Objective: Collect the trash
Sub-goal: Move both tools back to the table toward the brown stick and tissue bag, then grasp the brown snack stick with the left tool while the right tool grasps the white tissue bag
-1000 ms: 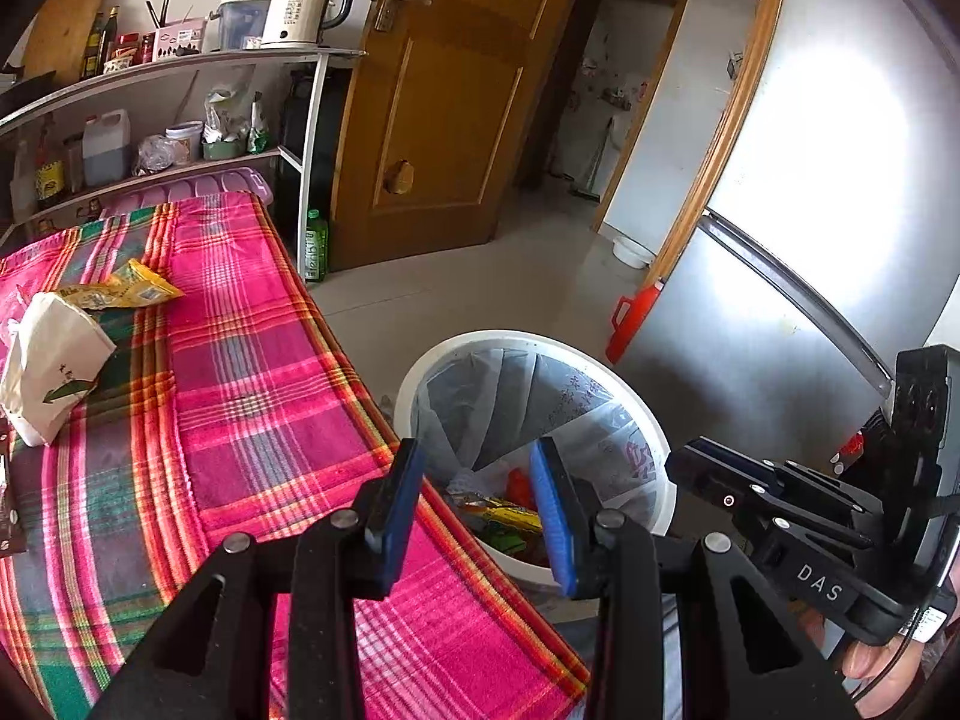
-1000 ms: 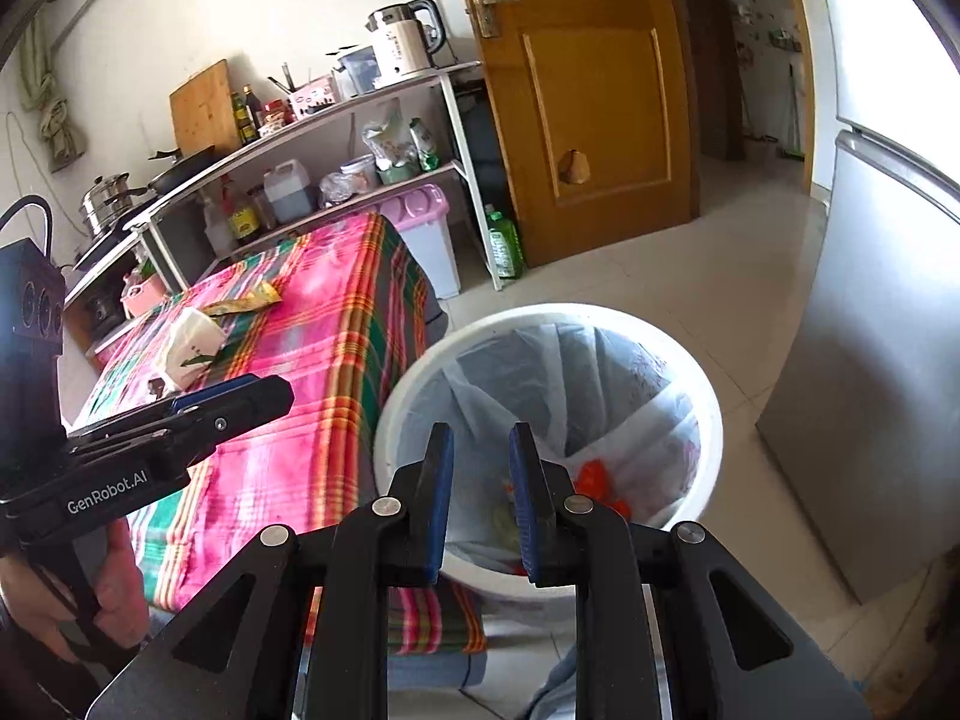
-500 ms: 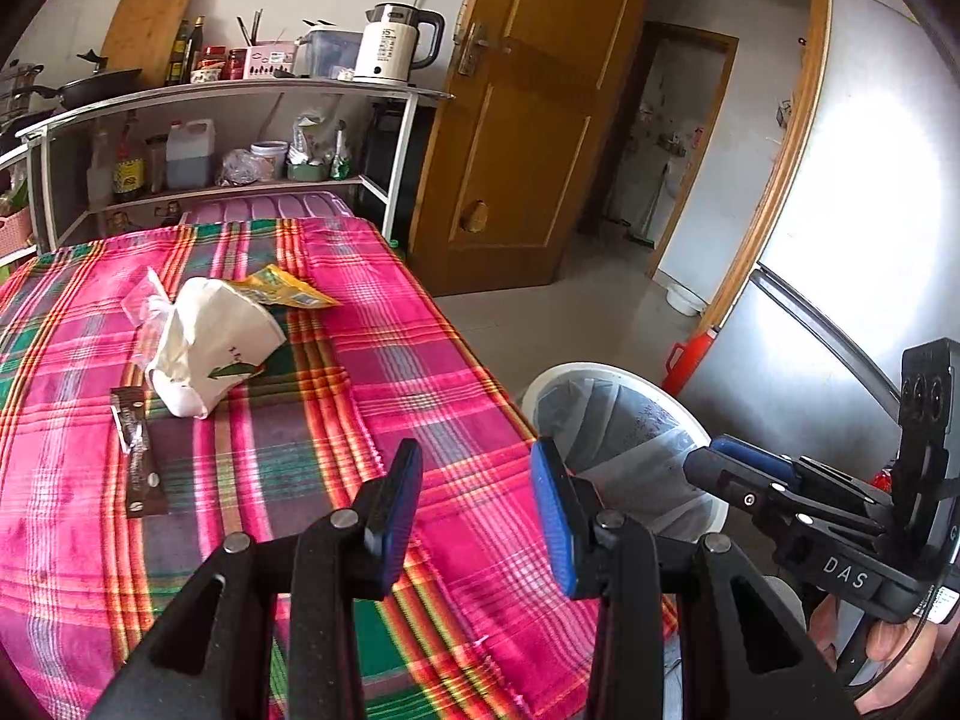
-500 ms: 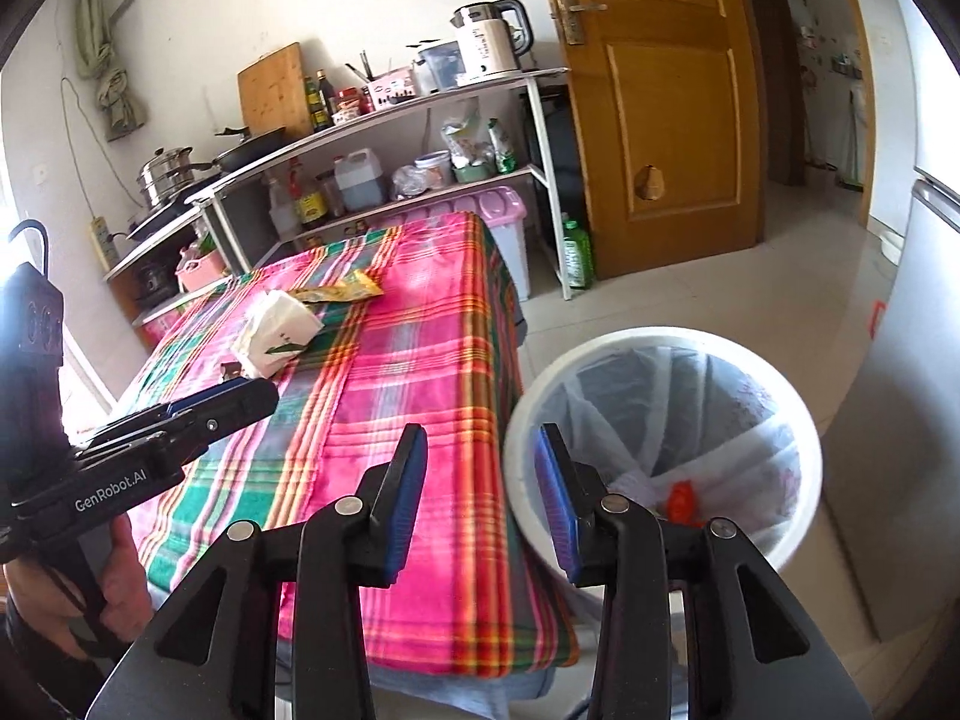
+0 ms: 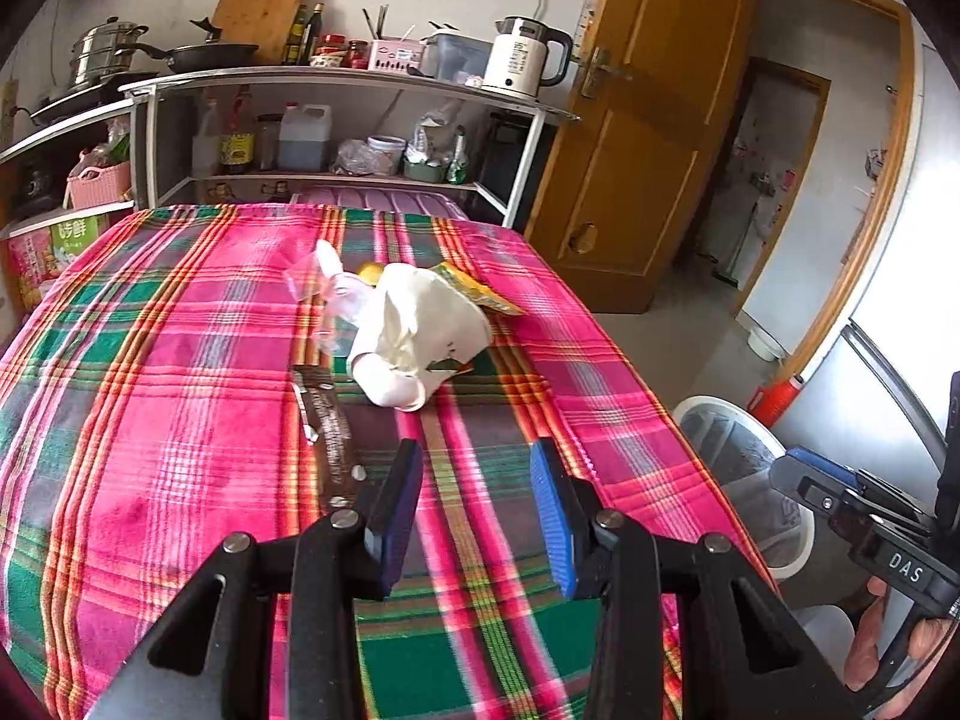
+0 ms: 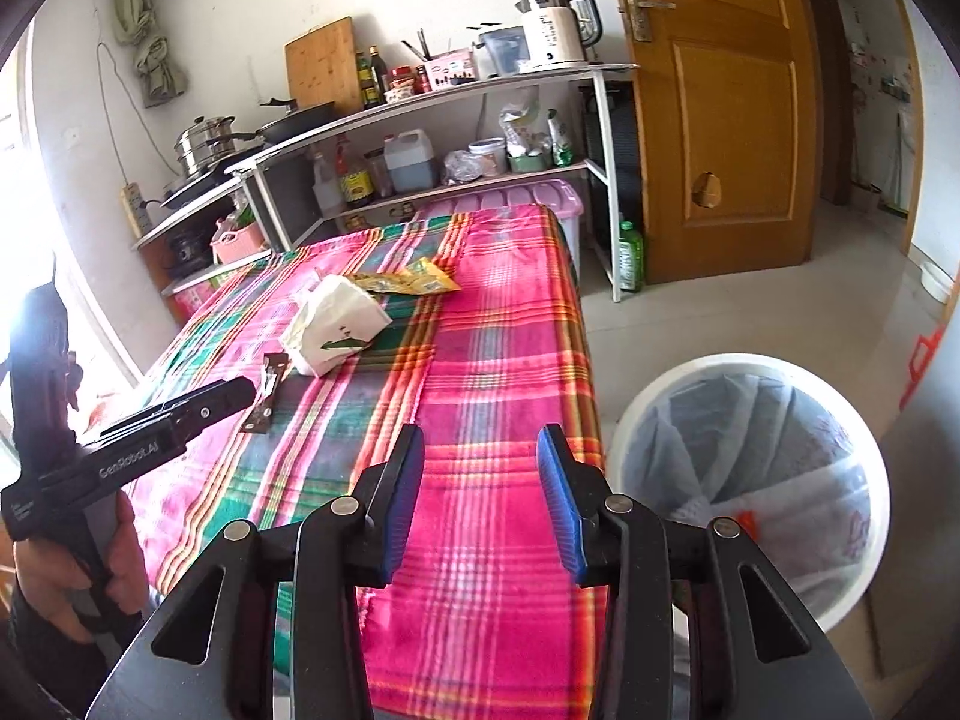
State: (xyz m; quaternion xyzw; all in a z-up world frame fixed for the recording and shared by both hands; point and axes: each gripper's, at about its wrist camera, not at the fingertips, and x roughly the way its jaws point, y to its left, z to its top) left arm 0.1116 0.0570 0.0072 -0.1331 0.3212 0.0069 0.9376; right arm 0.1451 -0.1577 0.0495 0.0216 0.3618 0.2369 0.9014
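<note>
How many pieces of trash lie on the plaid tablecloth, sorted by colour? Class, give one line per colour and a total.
White crumpled paper bag: 1
Yellow snack wrapper: 1
Dark brown flat wrapper: 1
Clear crinkled plastic film: 1
Total: 4

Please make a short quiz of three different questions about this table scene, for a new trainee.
1. True or false: the left tool grips a wrapper.
2. Which lies nearest the left tool: A) yellow wrapper, B) dark brown wrapper, C) white paper bag?
3. Fill in: the white bin stands on the floor beside the ____.

Key: 1 false, its jaws are open and empty; 2 B; 3 table.
</note>
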